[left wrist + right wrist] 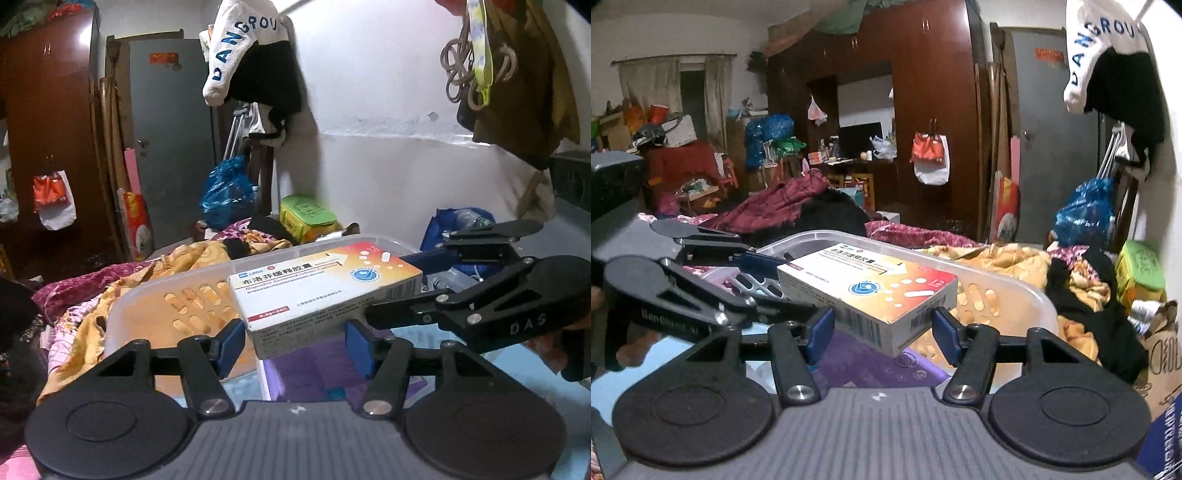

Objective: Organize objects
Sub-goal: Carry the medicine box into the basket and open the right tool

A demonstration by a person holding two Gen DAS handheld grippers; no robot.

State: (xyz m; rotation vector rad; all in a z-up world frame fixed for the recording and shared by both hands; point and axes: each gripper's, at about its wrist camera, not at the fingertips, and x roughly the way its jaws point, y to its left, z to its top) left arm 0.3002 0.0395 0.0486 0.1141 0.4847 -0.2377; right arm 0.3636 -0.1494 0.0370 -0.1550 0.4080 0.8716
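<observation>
Left wrist view: medicine box (pixel 325 291) is hanging over the clear basket (pixel 177 295), both grippers pinching it; left gripper (pixel 295 345) is clamping the near end, so an uneven release risks tipping it outside. Right wrist view: right gripper (pixel 882 332) is gripping the opposite corner, level, approaching crosswise to the other.

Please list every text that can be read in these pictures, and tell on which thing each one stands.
"DANGROU": on the hanging white sleeve.
"布洛芬缓释胶囊": on the medicine box, top face.
"12": same box, red corner.
"DAS": on the body of the right gripper.
Too blurred to read: the box's small print, and the red sticker on the grey door.
</observation>
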